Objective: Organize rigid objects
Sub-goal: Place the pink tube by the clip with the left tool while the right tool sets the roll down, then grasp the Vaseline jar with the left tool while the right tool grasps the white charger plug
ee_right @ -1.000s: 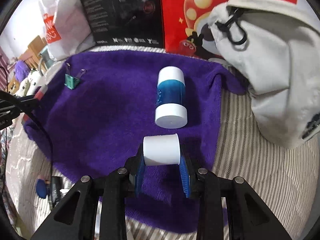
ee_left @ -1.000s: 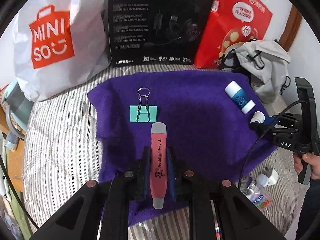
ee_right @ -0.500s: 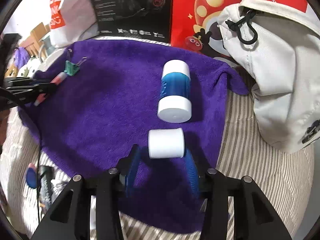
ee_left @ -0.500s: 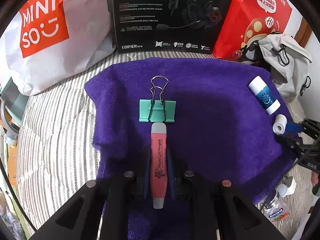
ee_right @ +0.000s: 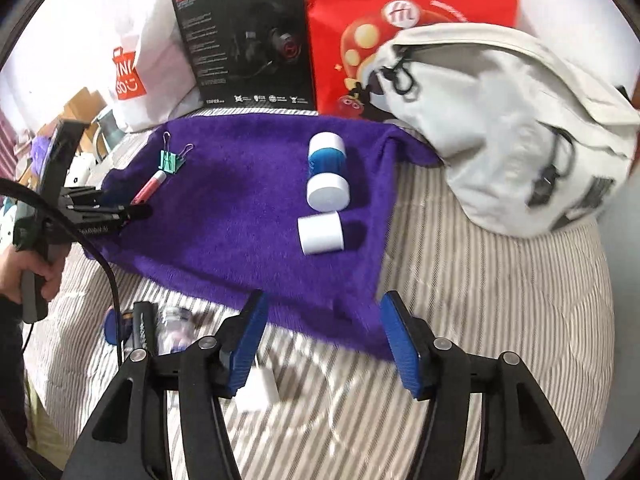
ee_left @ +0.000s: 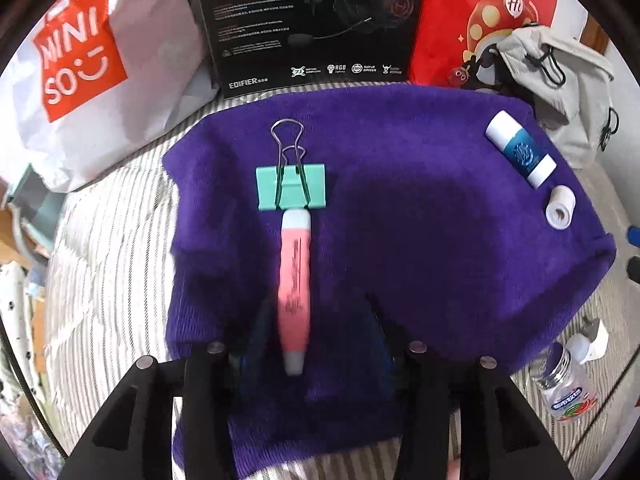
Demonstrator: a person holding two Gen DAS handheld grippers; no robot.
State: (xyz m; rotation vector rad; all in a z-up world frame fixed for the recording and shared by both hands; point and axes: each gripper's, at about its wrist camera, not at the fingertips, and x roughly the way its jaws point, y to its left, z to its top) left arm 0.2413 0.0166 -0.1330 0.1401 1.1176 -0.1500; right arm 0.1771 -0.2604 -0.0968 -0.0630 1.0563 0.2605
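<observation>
Left wrist view
Cloth: fuzzy purple towel [ee_left: 420, 240] on the striped bed [ee_left: 108, 248].
Pen: smooth pink highlighter [ee_left: 295, 288], tip touching the mint binder clip [ee_left: 291, 186].
Left tongs [ee_left: 316, 344]: spread, blurred; a second ago they clamped the highlighter.

Right wrist view
Tape: white cylindrical roll [ee_right: 321, 233] just beside the blue-and-white tube [ee_right: 327, 178].
Right tongs [ee_right: 324, 344]: parted, empty, now withdrawn from the roll.
</observation>
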